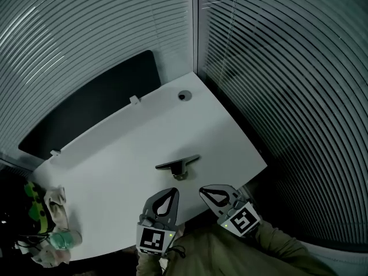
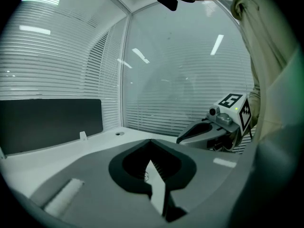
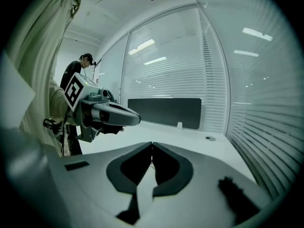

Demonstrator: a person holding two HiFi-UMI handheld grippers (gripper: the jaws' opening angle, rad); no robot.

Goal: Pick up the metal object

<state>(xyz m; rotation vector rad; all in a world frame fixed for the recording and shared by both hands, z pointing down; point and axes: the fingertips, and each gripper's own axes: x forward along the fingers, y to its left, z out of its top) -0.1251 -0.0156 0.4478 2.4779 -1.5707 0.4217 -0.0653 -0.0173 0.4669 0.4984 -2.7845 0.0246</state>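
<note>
The metal object (image 1: 177,165) is a thin, dark, shiny bar on a short foot. It lies on the smooth white worktop (image 1: 115,171). The left hand-held gripper (image 1: 174,191) sits low at the near edge and points forward. Its grey jaws are pressed together on nothing. The right hand-held gripper (image 1: 203,190) beside it is the same. The bar lies just ahead of both tips, not touching.
</note>
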